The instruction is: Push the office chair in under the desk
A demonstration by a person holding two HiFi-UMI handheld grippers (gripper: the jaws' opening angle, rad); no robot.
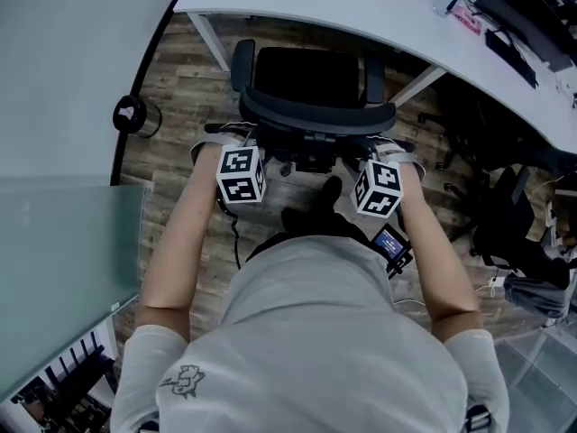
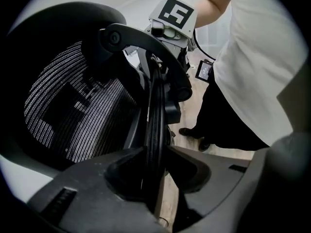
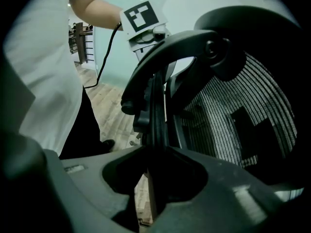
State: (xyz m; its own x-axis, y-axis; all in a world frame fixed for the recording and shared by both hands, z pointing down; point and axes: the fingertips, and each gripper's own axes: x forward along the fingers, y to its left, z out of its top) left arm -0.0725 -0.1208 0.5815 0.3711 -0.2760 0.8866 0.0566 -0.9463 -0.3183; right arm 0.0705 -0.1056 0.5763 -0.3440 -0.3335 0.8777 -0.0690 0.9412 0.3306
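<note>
gripping opposite sides of the office chair (image 1: 311,84) backrest rim, left gripper (image 2: 154,166) & right gripper (image 3: 156,166) jaws sit part-closed, clamped on it, for even push; chair is upper centre, seat not yet under desk (image 1: 361,12).

The person wears a pale grey short-sleeved T-shirt (image 1: 343,332) with a small outline drawing (image 1: 185,379) printed on the left sleeve, dark trousers (image 2: 228,115) and dark shoes (image 2: 192,132). The left gripper (image 2: 155,178) and the right gripper (image 3: 155,178) have broad, dark grey moulded jaws, each with a scooped hollow at the middle. Each carries a white cube printed with black square markers, the left cube (image 1: 241,175) and the right cube (image 1: 379,188). A thin black cable (image 1: 236,234) hangs from the left cube. A small black device (image 1: 391,243) with a lit blue screen is fixed beside the right cube.
</note>
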